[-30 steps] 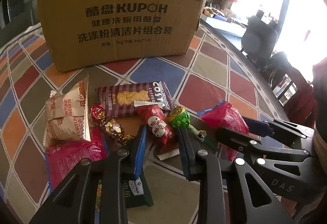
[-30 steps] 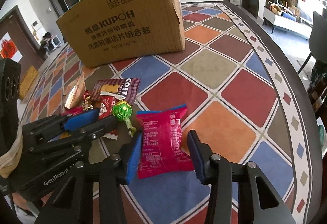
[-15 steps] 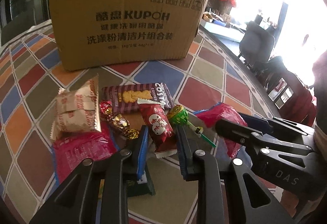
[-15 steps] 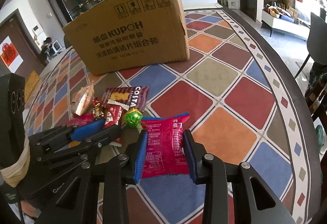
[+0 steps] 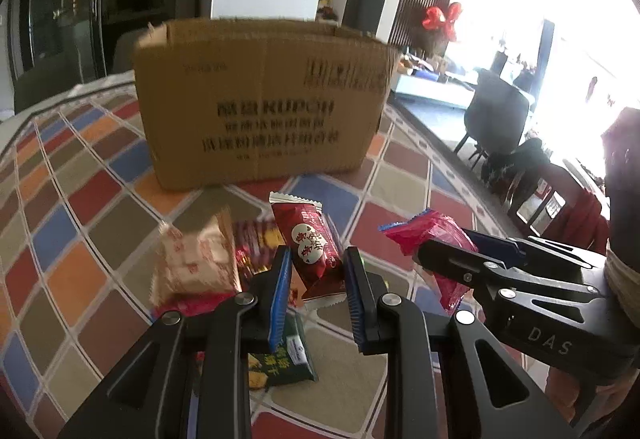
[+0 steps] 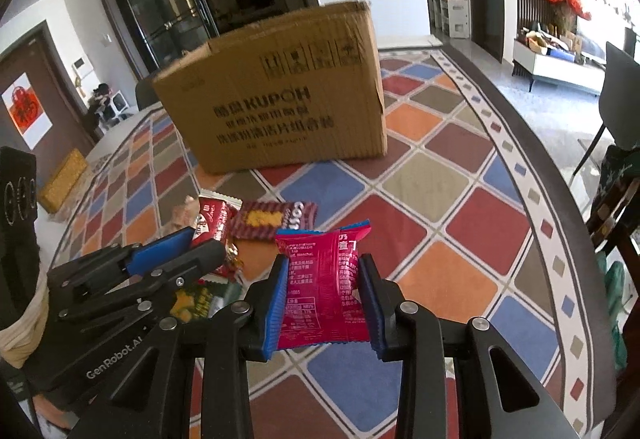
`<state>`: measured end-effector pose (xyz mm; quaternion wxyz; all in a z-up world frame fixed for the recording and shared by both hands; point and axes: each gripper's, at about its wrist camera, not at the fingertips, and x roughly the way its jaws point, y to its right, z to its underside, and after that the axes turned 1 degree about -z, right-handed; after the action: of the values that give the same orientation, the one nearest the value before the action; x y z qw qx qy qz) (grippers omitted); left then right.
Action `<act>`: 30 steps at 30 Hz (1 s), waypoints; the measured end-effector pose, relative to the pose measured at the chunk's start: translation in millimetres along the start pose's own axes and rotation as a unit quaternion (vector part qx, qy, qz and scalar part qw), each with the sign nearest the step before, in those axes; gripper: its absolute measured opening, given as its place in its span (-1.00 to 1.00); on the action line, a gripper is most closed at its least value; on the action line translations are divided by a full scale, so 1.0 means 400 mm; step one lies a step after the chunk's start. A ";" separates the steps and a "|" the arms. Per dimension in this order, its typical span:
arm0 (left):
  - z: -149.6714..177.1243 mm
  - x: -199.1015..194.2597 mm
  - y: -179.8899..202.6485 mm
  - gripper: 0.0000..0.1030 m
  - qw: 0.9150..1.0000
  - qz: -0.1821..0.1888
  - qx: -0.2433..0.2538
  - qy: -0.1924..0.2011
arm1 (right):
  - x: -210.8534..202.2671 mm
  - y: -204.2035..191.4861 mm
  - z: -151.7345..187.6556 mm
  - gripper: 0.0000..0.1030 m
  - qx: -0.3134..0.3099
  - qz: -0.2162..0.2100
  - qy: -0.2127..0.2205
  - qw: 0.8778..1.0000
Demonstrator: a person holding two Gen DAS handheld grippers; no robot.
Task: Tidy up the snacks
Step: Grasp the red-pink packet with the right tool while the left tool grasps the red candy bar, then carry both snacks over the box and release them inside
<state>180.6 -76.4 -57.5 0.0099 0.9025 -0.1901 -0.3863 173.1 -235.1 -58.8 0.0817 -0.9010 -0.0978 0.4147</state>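
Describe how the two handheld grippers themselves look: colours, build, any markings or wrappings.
Both are matte black, with angular cut-out arms, silver pivot screws and ribbed blue pads lining the jaws. In the right wrist view the left gripper reads "GenRobot.AI" in white on its body, with beige wrapping behind it. In the left wrist view the right gripper bears "DAS" and a similar beige wrap at its rear.

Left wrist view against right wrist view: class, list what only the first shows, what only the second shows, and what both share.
Only the left wrist view: the beige biscuit packet face-on and the white front label of the dark red snack in the left claw.

Only the right wrist view: the printed back of the pink packet in the right claw, and the yellow box.

Both: the cardboard box, the green packet.
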 end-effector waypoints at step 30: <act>-0.370 -0.125 -0.123 -0.48 0.990 -0.045 0.029 0.130 | -0.065 -0.123 -0.384 -0.31 -0.058 -0.016 0.122 0.991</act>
<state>269.3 -32.2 72.7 -0.0091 0.9527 -0.1571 -0.2598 268.2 -203.9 70.1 0.0473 -0.9464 -0.1258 0.2938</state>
